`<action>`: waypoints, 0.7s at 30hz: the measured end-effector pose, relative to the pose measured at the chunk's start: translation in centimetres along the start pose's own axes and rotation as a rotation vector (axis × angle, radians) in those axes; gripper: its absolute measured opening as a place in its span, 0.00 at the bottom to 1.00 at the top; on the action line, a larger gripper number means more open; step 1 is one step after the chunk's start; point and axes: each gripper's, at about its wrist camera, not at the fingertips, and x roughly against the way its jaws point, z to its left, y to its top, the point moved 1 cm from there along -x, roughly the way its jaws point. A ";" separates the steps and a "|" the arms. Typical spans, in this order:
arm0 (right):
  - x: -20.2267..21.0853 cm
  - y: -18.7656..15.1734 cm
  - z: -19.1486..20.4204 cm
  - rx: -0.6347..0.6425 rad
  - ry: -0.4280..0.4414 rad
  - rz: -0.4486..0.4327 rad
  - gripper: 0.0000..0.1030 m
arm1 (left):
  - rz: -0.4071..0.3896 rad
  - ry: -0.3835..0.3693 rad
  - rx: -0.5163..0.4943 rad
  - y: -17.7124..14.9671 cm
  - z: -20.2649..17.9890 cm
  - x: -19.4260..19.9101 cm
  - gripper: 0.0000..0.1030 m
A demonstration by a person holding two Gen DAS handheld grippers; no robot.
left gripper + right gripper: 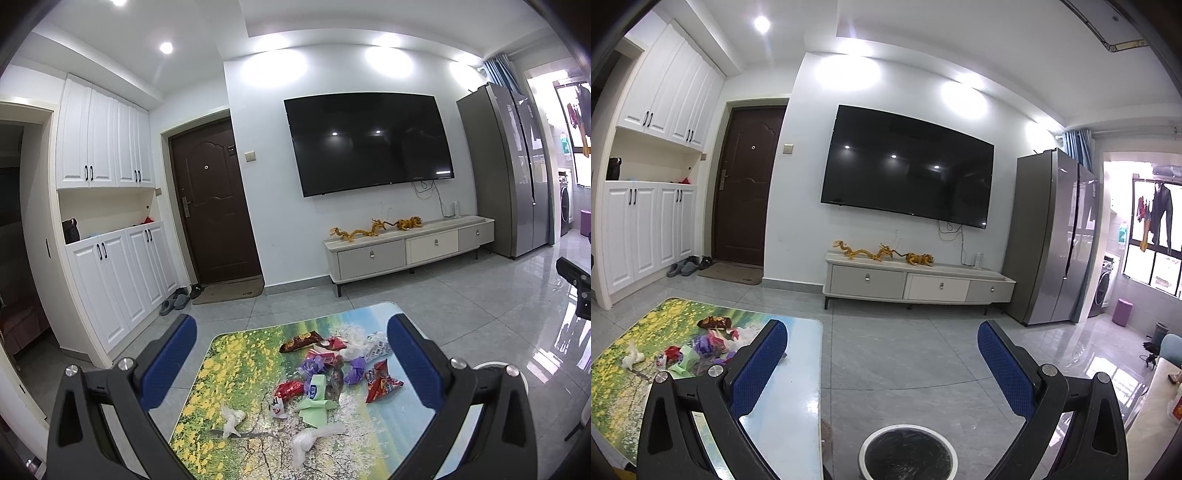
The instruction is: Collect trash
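Left wrist: left claw (pixel 291 354) gapes wide, empty, above wrappers (pixel 325 373); right claw (pixel 882 354) likewise empty.

home living room: wall tv (pixel 369 142), fridge (pixel 506 170), shoe cabinets (pixel 110 206).

Left wrist view above low table (pixel 388 417), right wrist view beside it, both facing television (pixel 908 166) wall
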 end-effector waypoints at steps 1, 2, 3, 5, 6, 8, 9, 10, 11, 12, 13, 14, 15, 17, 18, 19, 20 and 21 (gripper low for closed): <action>0.0 -0.1 0.0 0.000 -0.003 0.000 1.00 | 0.001 0.002 0.000 0.0 0.1 0.0 1.00; 0.1 0.0 0.0 0.002 -0.008 0.000 1.00 | 0.004 0.003 0.000 0.0 0.1 0.0 1.00; 0.1 0.0 0.0 0.002 -0.013 0.000 1.00 | 0.007 0.001 0.001 0.1 0.0 -0.1 1.00; 0.1 0.0 -0.1 0.002 -0.017 -0.002 1.00 | 0.014 -0.002 0.006 0.0 0.0 -0.2 1.00; 0.1 0.0 -0.1 0.003 -0.020 -0.002 1.00 | 0.015 -0.005 0.010 0.0 0.0 -0.3 1.00; 0.0 0.0 -0.3 0.003 -0.026 -0.003 1.00 | 0.005 0.000 0.018 0.1 0.1 -0.2 1.00; 0.0 0.0 -0.2 0.004 -0.028 -0.003 1.00 | -0.001 0.004 0.018 0.1 0.1 -0.1 1.00; -0.1 0.0 0.0 0.004 -0.030 -0.003 1.00 | -0.007 0.011 0.010 0.2 0.0 -0.1 1.00; -0.1 -0.1 0.0 0.004 -0.031 -0.005 1.00 | -0.012 0.015 0.005 0.3 -0.1 0.0 1.00; -0.1 -0.1 -0.1 0.002 -0.032 -0.006 1.00 | -0.018 0.019 0.003 0.3 -0.2 0.0 1.00; 0.0 -0.1 -0.1 0.000 -0.032 -0.008 1.00 | -0.023 0.017 0.003 0.3 -0.2 0.1 1.00; 0.0 -0.2 0.0 -0.001 -0.033 -0.009 1.00 | -0.026 0.014 0.002 0.2 -0.3 0.1 1.00; -0.1 -0.2 0.0 -0.002 -0.033 -0.010 1.00 | -0.026 0.011 0.001 0.2 -0.4 0.1 1.00; 0.0 -0.3 -0.2 -0.002 -0.035 -0.014 1.00 | -0.021 0.002 -0.004 0.1 -0.5 0.0 1.00; 0.0 -0.4 -0.2 -0.002 -0.035 -0.015 1.00 | -0.017 -0.003 -0.004 0.1 -0.6 -0.1 1.00; 0.0 -0.3 -0.2 -0.002 -0.034 -0.014 1.00 | -0.007 -0.014 0.000 0.2 -0.6 -0.2 1.00; 0.0 -0.3 -0.2 -0.003 -0.033 -0.015 1.00 | 0.000 -0.026 0.003 0.3 -0.6 -0.4 1.00; 0.0 -0.4 -0.2 -0.005 -0.032 -0.016 1.00 | 0.005 -0.039 0.007 0.3 -0.6 -0.5 1.00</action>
